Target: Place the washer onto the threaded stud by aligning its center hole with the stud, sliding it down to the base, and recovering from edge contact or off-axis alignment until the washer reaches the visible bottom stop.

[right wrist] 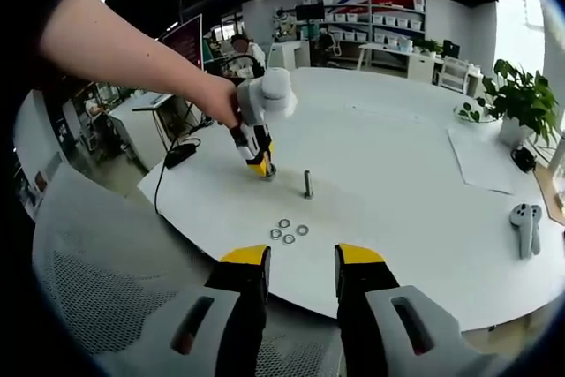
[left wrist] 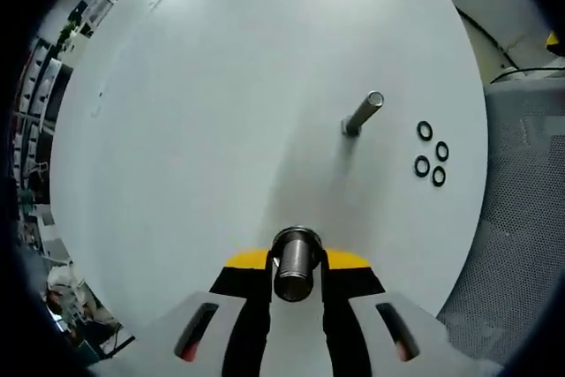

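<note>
A slim threaded stud [left wrist: 362, 114] stands upright on the white round table [left wrist: 221, 130]. Several small washers [left wrist: 431, 154] lie flat in a cluster just to its right. My left gripper [left wrist: 297, 259] is shut on a short, thick threaded metal cylinder [left wrist: 295, 275], held low over the table, nearer to me than the stud. In the right gripper view, a person's hand holds the left gripper [right wrist: 266, 168] tip-down on the table, left of the stud [right wrist: 308, 183]. The washers [right wrist: 288, 232] lie in front of it. My right gripper [right wrist: 300, 264] hangs open, holding nothing, above the near table edge.
A grey mesh chair back [right wrist: 97, 297] sits below the table edge at lower left. A paper sheet [right wrist: 481, 158], a potted plant [right wrist: 516, 99] and a grey controller [right wrist: 526, 225] lie at the right. A cable and black device [right wrist: 181, 154] rest at the table's left edge.
</note>
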Motion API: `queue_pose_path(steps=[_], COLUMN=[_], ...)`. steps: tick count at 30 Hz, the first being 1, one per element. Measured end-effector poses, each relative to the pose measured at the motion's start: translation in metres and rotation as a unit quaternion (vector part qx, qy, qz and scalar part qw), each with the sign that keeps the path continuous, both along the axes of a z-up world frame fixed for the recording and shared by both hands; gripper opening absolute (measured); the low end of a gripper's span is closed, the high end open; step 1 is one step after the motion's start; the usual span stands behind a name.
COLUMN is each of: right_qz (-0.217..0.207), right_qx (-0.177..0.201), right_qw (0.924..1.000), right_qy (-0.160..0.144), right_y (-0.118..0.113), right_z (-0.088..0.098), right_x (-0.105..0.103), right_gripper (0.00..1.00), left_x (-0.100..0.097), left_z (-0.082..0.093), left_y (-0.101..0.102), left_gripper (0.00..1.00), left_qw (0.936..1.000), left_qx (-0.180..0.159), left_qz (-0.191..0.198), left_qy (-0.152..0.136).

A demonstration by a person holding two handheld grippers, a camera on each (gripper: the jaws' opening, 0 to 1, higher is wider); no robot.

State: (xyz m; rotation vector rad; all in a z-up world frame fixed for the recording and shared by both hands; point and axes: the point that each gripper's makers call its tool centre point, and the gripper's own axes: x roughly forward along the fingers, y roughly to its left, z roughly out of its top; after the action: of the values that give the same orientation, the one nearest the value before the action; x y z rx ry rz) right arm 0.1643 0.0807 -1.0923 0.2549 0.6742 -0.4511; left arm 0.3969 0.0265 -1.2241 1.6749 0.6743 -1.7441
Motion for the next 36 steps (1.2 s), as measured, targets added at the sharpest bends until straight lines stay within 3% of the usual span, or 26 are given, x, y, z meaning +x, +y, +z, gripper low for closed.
queue_pose_path(steps=[16, 21, 27, 29, 31, 32, 36], right_qz=[0.006, 0.009, 0.011, 0.012, 0.013, 0.013, 0.007], right_qx=[0.002, 0.000, 0.001, 0.001, 0.001, 0.001, 0.000], right_qw=[1.0000, 0.9999, 0.9999, 0.9999, 0.9999, 0.9999, 0.9999], right_qy=[-0.003, -0.005, -0.008, -0.008, -0.009, -0.009, -0.012], right_y=[0.002, 0.003, 0.003, 0.003, 0.004, 0.004, 0.002], right_z=[-0.001, 0.001, 0.001, 0.001, 0.001, 0.001, 0.003], right_x=[0.002, 0.002, 0.004, 0.004, 0.004, 0.004, 0.003], right_gripper=[0.31, 0.31, 0.31, 0.31, 0.31, 0.31, 0.31], left_x=[-0.003, -0.001, 0.004, 0.006, 0.005, 0.007, 0.009], left_z=[-0.002, 0.011, 0.027, 0.037, 0.046, 0.058, 0.067], left_y=[0.001, 0.000, 0.002, 0.002, 0.001, 0.007, 0.024], left_gripper=[0.21, 0.27, 0.27, 0.27, 0.27, 0.27, 0.26], left_qw=[0.9990, 0.9984, 0.9961, 0.9912, 0.9820, 0.9796, 0.9720], left_qx=[-0.011, -0.032, -0.057, -0.085, -0.116, -0.122, -0.145], left_qz=[0.039, 0.044, 0.067, 0.097, 0.135, 0.148, 0.171], left_qy=[0.017, 0.011, 0.014, 0.031, 0.063, 0.061, 0.072])
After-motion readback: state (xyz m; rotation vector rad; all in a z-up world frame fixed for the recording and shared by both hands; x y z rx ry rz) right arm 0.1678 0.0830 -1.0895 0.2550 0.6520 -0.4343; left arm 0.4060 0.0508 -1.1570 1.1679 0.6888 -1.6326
